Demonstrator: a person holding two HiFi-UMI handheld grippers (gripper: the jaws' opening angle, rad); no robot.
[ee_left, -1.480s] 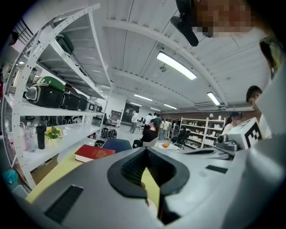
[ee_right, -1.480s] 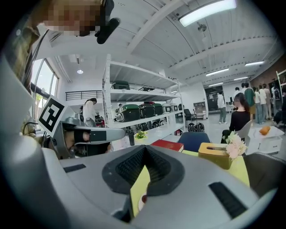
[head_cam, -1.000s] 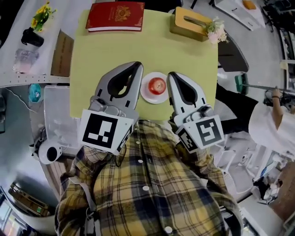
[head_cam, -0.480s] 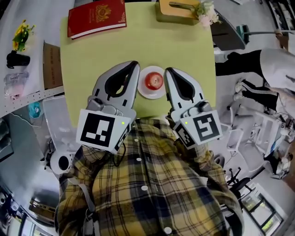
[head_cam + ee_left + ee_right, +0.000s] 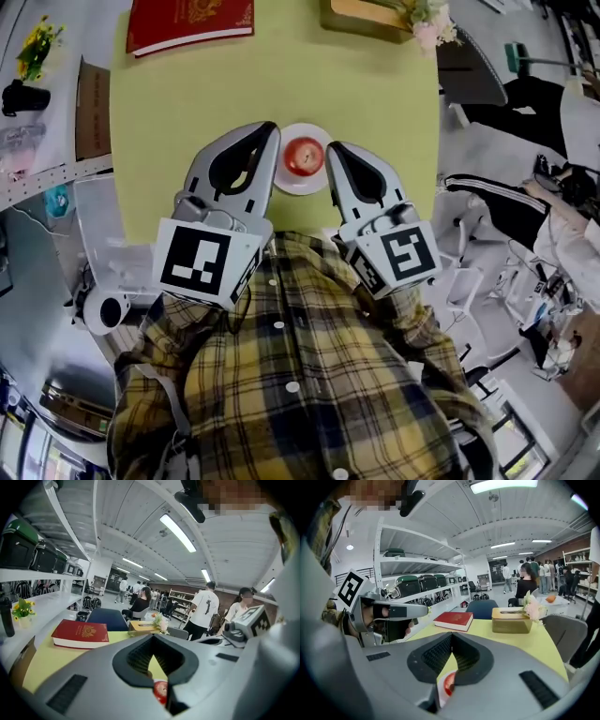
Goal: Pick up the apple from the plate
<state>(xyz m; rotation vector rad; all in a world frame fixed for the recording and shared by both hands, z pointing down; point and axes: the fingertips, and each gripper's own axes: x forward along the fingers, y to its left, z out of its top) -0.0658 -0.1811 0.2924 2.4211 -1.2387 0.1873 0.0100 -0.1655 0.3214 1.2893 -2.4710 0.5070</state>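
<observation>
Head view. Apple [image 5: 304, 155] on plate [image 5: 286, 185], close to the near edge of the yellow worktop [image 5: 375, 94]. Not yet picked up, not yet touched. Left gripper [image 5: 270, 131] just beside the plate's left rim, right gripper [image 5: 333, 150] just beside its right rim, apple between the two. Both sets of jaws clenched tip to tip, grasping nothing. Bare worktop beyond the plate as far as the book [image 5: 187, 23] and box [image 5: 366, 14] at the far edge, so plenty of room ahead. Little room behind, with the near edge and the shirt close by.

Left gripper view. Jaws closed at the tips, nothing between the pads. Apple [image 5: 161, 691] glimpsed low through the gap behind the tips, ahead and a little right. Book and box well apart, further out.

Right gripper view. Jaws likewise shut and empty. Apple [image 5: 449, 683] and white rim seen low through the gap, slightly left.

Left to do, by judgement: nearly all of it. Open one set of jaws, bring it round the apple, close, lift clear of the plate without dragging it toward the near edge.
</observation>
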